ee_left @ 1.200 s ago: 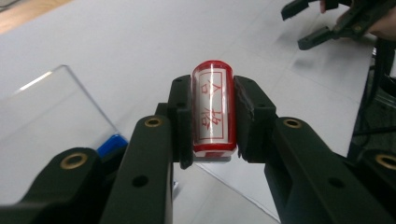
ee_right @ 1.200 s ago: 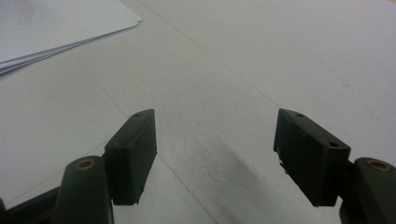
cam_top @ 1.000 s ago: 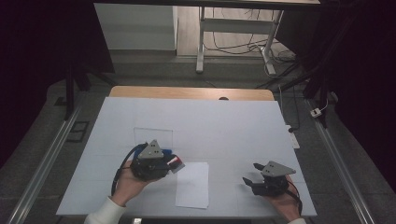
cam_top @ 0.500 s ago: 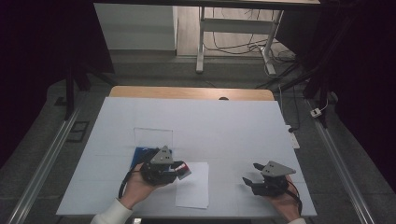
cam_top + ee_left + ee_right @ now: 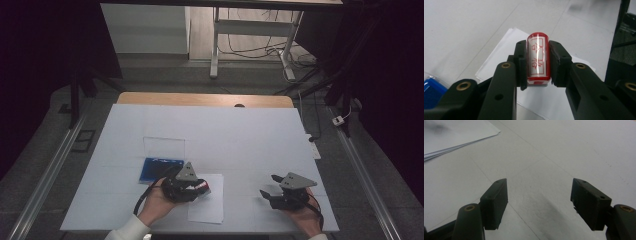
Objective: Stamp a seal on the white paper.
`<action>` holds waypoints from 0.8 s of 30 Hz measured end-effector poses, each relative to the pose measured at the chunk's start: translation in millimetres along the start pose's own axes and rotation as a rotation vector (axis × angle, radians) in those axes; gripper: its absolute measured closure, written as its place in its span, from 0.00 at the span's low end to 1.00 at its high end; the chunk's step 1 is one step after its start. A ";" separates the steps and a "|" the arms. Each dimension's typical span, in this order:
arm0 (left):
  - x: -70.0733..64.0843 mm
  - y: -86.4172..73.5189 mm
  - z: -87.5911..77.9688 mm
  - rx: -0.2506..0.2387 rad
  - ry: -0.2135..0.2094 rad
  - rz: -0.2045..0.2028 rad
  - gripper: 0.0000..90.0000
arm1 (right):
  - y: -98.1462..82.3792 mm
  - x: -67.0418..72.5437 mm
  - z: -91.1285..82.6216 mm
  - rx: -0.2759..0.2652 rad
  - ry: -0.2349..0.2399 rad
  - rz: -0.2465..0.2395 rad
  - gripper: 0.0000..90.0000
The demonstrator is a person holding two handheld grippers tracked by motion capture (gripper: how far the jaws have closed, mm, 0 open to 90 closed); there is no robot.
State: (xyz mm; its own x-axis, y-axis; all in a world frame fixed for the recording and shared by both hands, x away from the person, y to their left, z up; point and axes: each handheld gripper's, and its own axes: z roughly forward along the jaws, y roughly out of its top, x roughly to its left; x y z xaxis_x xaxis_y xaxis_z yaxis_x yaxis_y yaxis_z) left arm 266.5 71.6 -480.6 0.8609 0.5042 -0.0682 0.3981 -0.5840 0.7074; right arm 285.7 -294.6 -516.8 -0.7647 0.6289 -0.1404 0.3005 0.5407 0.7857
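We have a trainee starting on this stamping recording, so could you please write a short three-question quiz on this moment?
1. True or false: the left gripper is shut on the red stamp.
2. What lies on the table under the stamp: A a sheet of paper, B a cloth, C a plate?
3. What is between the fingers of the right gripper?

Key
1. True; both fingers press its sides.
2. A, the sheet of paper; the blue ink pad lies beside it.
3. Nothing; they stand open over bare table.
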 end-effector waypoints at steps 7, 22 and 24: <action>-0.1 1.9 9.6 0.038 -0.004 -0.001 0.77 | 0.0 0.3 0.2 0.001 0.001 0.001 0.33; 0.2 4.3 18.9 0.091 0.001 0.003 0.77 | 0.2 0.1 0.0 0.000 0.001 0.000 0.33; 0.2 4.2 19.7 0.094 0.003 0.004 0.77 | 0.2 0.1 0.0 0.000 0.000 0.000 0.33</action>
State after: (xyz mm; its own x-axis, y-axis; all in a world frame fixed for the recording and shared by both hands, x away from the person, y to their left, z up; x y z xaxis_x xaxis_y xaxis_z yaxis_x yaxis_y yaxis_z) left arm 274.6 56.7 -491.5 0.8617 0.5034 -0.0636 0.4229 -0.6433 0.6382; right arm 285.6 -294.4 -516.7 -0.7650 0.6285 -0.1405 0.3000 0.5408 0.7858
